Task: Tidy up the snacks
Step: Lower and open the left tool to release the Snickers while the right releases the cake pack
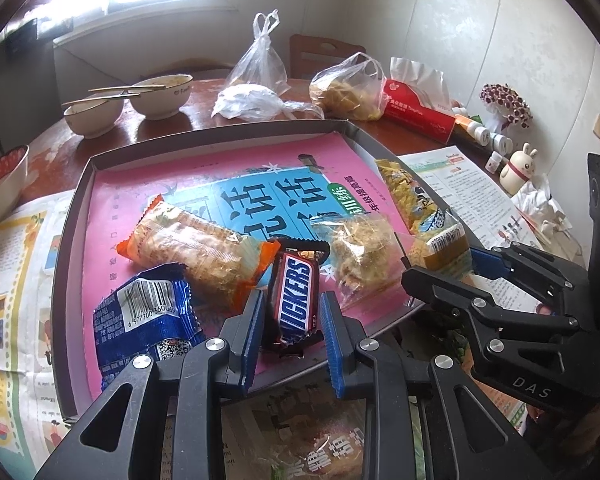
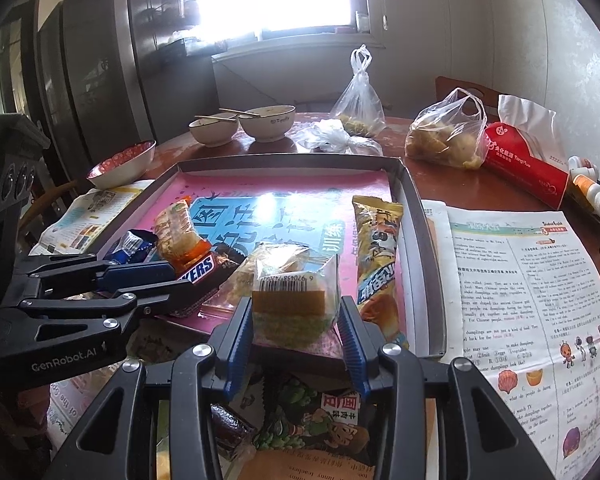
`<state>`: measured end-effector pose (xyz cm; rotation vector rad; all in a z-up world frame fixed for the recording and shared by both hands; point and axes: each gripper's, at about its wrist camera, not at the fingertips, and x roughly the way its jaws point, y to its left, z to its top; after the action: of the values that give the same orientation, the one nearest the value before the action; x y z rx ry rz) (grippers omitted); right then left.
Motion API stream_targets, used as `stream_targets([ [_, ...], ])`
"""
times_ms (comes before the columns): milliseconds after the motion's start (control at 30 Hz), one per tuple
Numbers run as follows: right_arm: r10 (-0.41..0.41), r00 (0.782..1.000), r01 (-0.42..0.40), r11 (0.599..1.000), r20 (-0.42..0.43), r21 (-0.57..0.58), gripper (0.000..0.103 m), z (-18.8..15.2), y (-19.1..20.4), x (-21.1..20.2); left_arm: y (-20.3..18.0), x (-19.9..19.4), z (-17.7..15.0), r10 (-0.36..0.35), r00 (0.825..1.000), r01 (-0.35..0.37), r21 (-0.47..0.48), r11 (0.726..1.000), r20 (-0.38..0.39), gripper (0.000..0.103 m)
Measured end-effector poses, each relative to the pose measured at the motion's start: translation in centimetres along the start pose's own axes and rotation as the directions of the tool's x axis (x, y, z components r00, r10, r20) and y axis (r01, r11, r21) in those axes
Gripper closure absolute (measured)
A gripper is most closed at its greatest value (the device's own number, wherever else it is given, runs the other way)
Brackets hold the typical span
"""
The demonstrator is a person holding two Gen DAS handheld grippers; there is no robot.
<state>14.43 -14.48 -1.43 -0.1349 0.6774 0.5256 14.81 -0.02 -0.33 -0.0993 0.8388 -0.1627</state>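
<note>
Left gripper (image 1: 292,320): clamped on chocolate bar (image 1: 296,300), at near edge of tray (image 1: 76,200). Right gripper (image 2: 296,320): grasping clear-wrapped cake (image 2: 292,296) over tray's near edge. Tray also holds orange-ended pastry (image 1: 196,248), blue packet (image 1: 144,320), yellow packet (image 2: 378,256).

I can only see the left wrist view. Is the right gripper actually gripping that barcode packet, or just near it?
Observer: Gripping. The right wrist view shows the right gripper with both blue pads against the sides of the clear-wrapped pastry.
Operator: Anything lying below it, off the tray?
Observer: A green cartoon snack packet lies just before the near edge of the tray.
Operator: Anything else there?
Observer: A dark red wrapped stick, immediately left of that packet.
</note>
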Motion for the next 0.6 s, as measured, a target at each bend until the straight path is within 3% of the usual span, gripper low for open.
stream_targets([
  [600, 0.009, 1.000, -0.009, 1.000, -0.003, 0.012, 0.059, -0.20, -0.44, -0.53, 0.11, -0.21, -0.03, 0.010, 1.000, -0.010, -0.010, 1.000, -0.007, 0.074],
])
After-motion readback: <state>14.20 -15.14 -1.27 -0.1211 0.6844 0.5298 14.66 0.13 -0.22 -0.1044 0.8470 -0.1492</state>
